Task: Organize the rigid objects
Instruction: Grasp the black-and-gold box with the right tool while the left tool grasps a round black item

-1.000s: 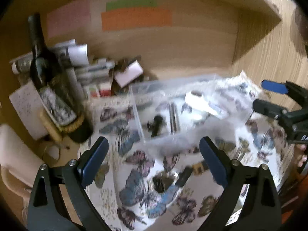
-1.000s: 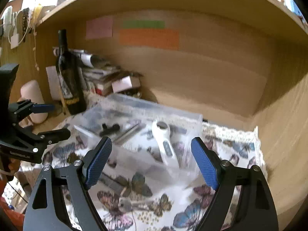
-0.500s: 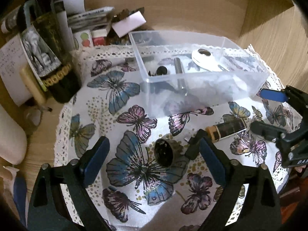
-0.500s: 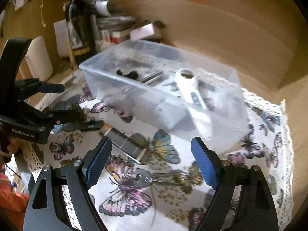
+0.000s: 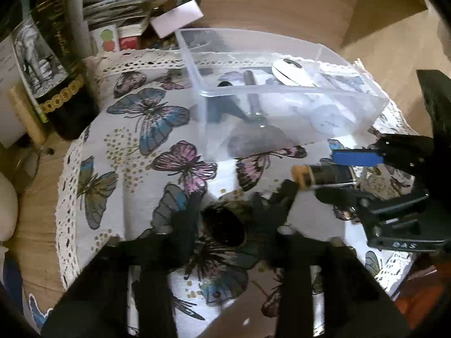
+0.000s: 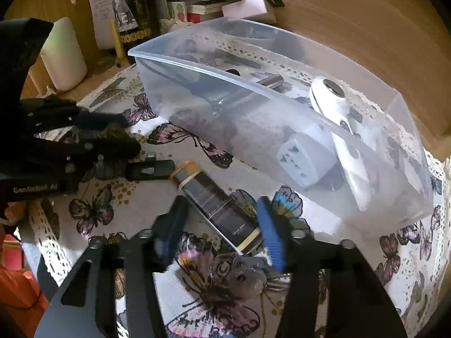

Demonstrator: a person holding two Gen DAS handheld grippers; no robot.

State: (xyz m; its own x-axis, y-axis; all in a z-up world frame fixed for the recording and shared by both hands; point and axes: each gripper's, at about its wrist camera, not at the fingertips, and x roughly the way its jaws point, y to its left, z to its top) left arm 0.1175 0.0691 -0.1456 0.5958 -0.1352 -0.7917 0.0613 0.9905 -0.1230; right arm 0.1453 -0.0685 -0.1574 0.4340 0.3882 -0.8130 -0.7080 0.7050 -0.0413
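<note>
A clear plastic bin [image 5: 282, 93] [image 6: 180, 67] stands on a butterfly cloth and holds a white handheld device [image 6: 335, 104], a metal rod and a grey plug. My left gripper [image 5: 225, 219] has its fingers on either side of a dark round cap-like object [image 5: 222, 226] on the cloth; they look partly closed around it. My right gripper [image 6: 220, 225] straddles a dark flat bottle with gold ends [image 6: 217, 202] [image 5: 318, 173], its jaws narrowing but not clearly clamped. A bunch of keys [image 6: 248, 278] lies just in front of it.
A dark wine bottle [image 5: 48, 56] [image 6: 132, 11] and stacked papers and boxes [image 5: 126, 17] stand at the back left. A white cylinder [image 6: 64, 53] stands at the left. A black clip-like piece [image 6: 149, 169] lies by the bottle's end. Wooden walls enclose the back and right.
Both grippers dropped lower to the cloth and narrowed: the left around the dark round object, the right around the dark bottle.
</note>
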